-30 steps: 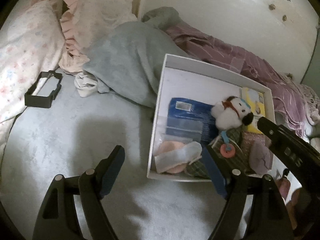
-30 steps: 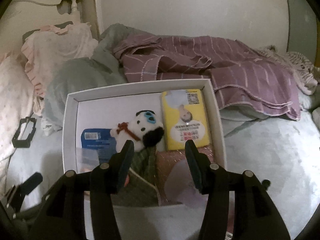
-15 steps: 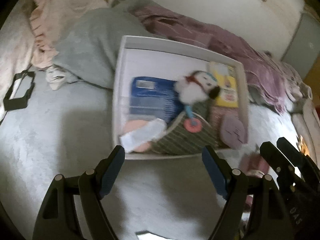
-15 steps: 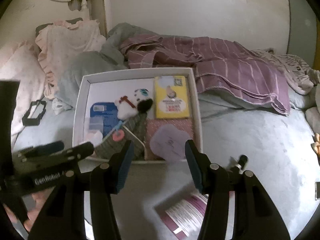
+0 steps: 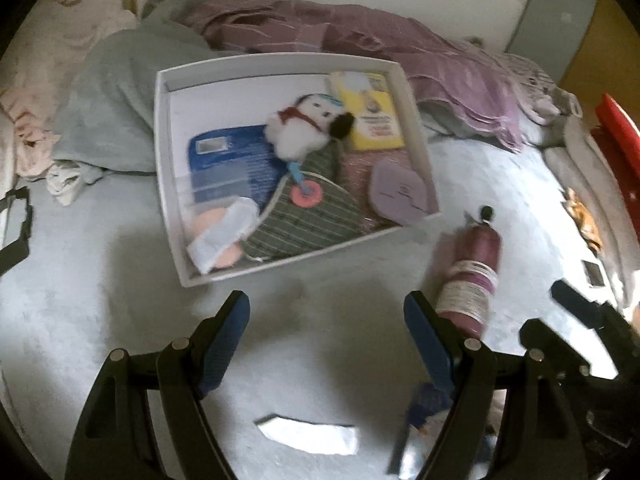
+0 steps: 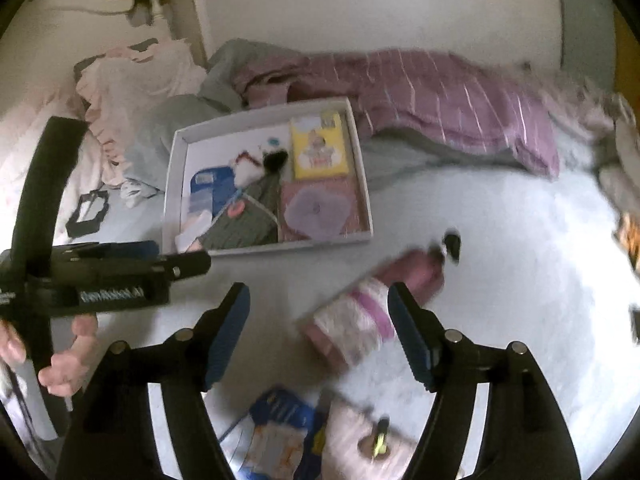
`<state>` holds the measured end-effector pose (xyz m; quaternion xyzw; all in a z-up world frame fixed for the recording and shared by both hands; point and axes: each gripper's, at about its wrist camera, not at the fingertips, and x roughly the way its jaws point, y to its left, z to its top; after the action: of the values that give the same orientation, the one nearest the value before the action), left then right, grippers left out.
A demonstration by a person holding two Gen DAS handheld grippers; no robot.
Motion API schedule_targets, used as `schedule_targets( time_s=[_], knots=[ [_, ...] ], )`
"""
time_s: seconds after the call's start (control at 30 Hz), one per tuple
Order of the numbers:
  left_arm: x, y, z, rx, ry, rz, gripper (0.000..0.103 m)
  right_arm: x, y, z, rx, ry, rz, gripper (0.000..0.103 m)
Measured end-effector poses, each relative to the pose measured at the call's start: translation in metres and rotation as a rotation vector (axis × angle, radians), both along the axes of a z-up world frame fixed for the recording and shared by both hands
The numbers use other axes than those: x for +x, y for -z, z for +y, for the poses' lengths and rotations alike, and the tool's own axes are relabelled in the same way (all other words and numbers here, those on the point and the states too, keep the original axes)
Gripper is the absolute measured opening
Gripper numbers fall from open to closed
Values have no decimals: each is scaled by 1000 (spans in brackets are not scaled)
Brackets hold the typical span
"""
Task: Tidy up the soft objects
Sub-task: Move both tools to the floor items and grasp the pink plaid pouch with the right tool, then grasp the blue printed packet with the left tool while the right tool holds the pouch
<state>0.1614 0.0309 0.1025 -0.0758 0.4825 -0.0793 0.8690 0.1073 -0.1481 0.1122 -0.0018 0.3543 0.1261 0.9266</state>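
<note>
Both grippers, left (image 5: 326, 320) and right (image 6: 318, 312), hover with jaws spread near the tray (image 5: 416, 120); a pink pack (image 6: 372, 312) lies beside it.

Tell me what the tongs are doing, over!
Left tongs open, empty. Right tongs open, empty, above the pink packet. White tray already holds the plush dog. Nothing blocking the packet.
</note>
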Motion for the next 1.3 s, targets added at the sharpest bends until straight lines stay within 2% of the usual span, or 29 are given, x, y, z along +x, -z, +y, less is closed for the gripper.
schedule_targets(
  time_s=[0.1, 0.23, 0.37, 0.53, 0.6, 0.77, 0.87, 0.9, 1.0, 1.1, 1.3],
  knots=[
    [-3, 0, -8, -21, 46, 37, 80, -7, 5, -15, 18, 56, 52, 72],
    [-10, 1, -23, 21, 103, 63, 80, -20, 15, -34, 1, 127, 92, 72],
    [-15, 5, -41, 29, 200, 81, 80, -38, 31, -45, -9, 148, 126, 72],
    [-11, 14, -59, 29, 250, 90, 80, -65, 52, -50, 27, 130, 120, 72],
    [-9, 15, -64, 44, 242, 86, 80, -74, 59, -50, 22, 111, 100, 72],
    [-15, 18, -67, 59, 151, 39, 80, -84, 71, -47, -57, 74, 41, 73],
    [-36, 31, -62, 103, 107, 25, 80, -89, 77, -52, -30, 62, 40, 73],
    [-43, 35, -58, 97, 90, 29, 80, -91, 79, -54, -18, 66, 38, 74],
    [-68, 48, -47, 14, 38, 35, 80, -93, 80, -56, -23, 76, 37, 74],
    [-91, 54, -47, -47, 38, -2, 80, -97, 81, -61, -13, 101, 47, 74],
    [-113, 78, -73, 44, 93, -10, 80, -106, 81, -74, 51, 195, 64, 74]
  ],
)
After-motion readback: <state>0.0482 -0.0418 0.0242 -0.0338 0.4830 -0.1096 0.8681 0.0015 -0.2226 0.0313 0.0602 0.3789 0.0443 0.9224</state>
